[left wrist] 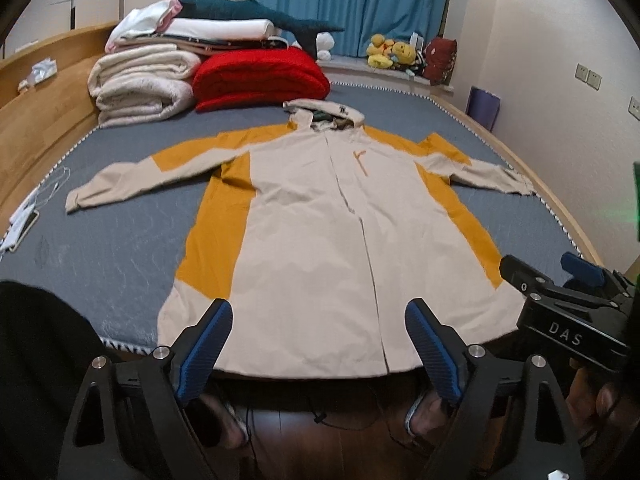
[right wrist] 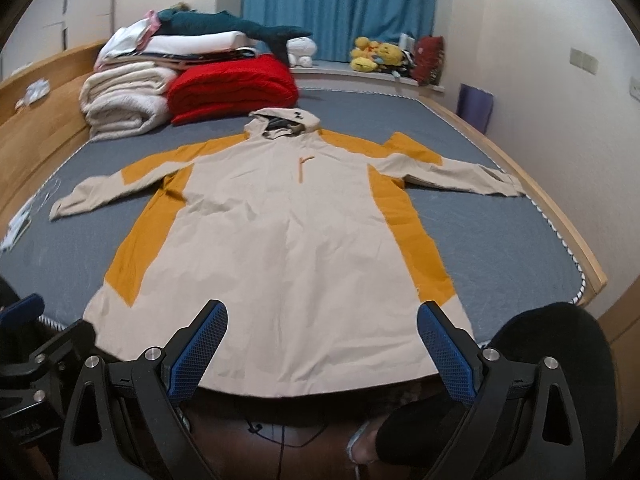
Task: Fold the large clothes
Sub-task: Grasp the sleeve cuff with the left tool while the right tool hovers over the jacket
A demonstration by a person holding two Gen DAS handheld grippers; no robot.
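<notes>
Left claw (left wrist: 319,344): spread wide, nothing between the blue pads (left wrist: 208,344), poised above the hem at the near edge of the bed. Right claw (right wrist: 322,346): likewise wide open and empty, just beside the left one and over the same hem (its black body (left wrist: 568,308) visible at the right of the left wrist view).

Directly beneath and ahead: jacket (left wrist: 320,240), cream with mustard side panels, laid flat and front-up along the middle of the bed (left wrist: 120,248), hem at the near edge, hood (left wrist: 324,114) toward the far end, centre zip closed. Left sleeve (left wrist: 132,176) stretched toward the left edge of the bed, right sleeve (left wrist: 480,168) toward the right edge, its cuff touching the piped border. No fold made yet, by the look of things.

Handling, as a judgement: thin shell fabric, light and limp, probably slick, so likely to slide on itself and spring open unless pressed down. No stiffness to rely on; any lifted part bound to droop. Best holds: a cuff or the sleeve near the shoulder seam for bringing each sleeve across the chest; then the two hem corners, one per claw, for carrying the lower half up toward the hood. A pinch at seams or cuffs (doubled cloth) probably surer than at a single layer.

Further out: folded red blanket (left wrist: 260,78) and white quilts (left wrist: 140,88) stacked at the far left corner, well apart from the jacket; phone and cable (left wrist: 28,220) near the left edge; blue curtain (left wrist: 356,4) behind.
</notes>
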